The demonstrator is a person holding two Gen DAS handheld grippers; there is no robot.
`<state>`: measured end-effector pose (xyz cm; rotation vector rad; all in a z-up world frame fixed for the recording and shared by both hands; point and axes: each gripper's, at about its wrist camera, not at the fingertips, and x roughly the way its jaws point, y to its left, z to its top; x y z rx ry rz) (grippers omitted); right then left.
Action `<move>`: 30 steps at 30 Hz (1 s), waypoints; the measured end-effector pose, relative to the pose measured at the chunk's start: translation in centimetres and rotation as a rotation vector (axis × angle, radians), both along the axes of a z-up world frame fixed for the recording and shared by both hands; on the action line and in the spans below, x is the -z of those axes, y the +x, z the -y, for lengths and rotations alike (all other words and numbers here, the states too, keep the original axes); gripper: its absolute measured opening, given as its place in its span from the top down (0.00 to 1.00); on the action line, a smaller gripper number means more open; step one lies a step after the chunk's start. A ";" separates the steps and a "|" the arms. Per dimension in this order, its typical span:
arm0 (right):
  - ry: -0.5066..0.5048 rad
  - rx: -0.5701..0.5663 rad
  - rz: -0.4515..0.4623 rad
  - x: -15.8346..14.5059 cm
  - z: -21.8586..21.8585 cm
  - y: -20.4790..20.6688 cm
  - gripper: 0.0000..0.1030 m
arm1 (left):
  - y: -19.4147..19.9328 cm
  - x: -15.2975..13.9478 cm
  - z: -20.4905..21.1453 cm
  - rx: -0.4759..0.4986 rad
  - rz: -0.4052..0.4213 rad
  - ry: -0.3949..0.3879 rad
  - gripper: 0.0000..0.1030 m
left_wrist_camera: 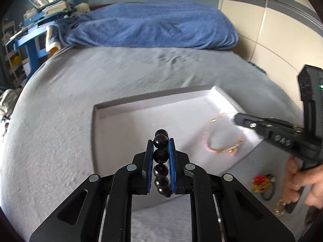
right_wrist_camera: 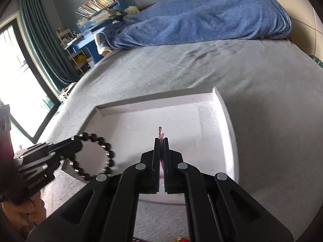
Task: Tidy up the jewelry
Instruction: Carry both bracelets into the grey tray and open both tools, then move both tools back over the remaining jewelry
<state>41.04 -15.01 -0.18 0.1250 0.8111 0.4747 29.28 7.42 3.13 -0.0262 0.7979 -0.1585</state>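
- Two grippers here, both busy over a shallow white tray (left_wrist_camera: 153, 98) that sits on a grey bedspread (left_wrist_camera: 60, 104).
- Only readable writing: raised letters "DAS" on the side of the right gripper (left_wrist_camera: 235, 119) in the left wrist view. The left gripper's body has small print in the right wrist view, too blurry to read.
- Left gripper (left_wrist_camera: 160, 141) is clamped on a black bead bracelet (left_wrist_camera: 161, 157), blue pads pressing the beads from both sides. In the right wrist view that bracelet (right_wrist_camera: 94, 157) hangs as an open ring off the left gripper (right_wrist_camera: 77, 141), over the tray's near-left corner.
- Right gripper (right_wrist_camera: 160, 141) is pinched shut on a pink and gold chain bracelet (right_wrist_camera: 160, 135); a gold end pokes out past the tips. From the left camera, the chain (left_wrist_camera: 220, 139) drapes in a loop inside the right part of the tray.
- Right hand (left_wrist_camera: 302, 185) wraps the handle low at the right edge.
- More jewelry lies on the bedspread just right of the tray: a red and gold piece on a black loop (left_wrist_camera: 263, 185) and a gold piece (left_wrist_camera: 280, 207) near the hand.
- Tray has low raised walls; its middle and far-left floor are bare.
- Blue blanket (left_wrist_camera: 153, 24) is piled well beyond, at the bed's far end.
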 end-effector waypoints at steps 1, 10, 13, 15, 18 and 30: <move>-0.008 0.005 -0.004 0.3 0.2 0.1 0.98 | 0.1 0.3 -0.5 -0.012 -0.007 0.007 0.85; -0.059 0.015 0.015 1.3 1.0 -1.0 0.85 | -0.8 1.6 -2.2 -0.060 -0.011 0.035 0.50; -0.059 0.016 0.035 1.0 1.4 -1.8 0.74 | -1.8 1.4 -1.9 -0.056 0.010 0.046 0.48; -0.059 0.016 0.046 0.7 1.6 -2.3 0.70 | -2.5 1.1 -1.7 -0.058 0.022 0.047 0.43; -0.052 0.014 0.069 0.1 2.1 -3.4 0.61 | -3.9 0.6 -1.3 -0.065 0.063 0.049 0.30; -0.066 0.017 0.155 0.0 5.0 -9.2 0.30 | -9.4 1.5 0.8 -0.078 0.090 0.003 0.14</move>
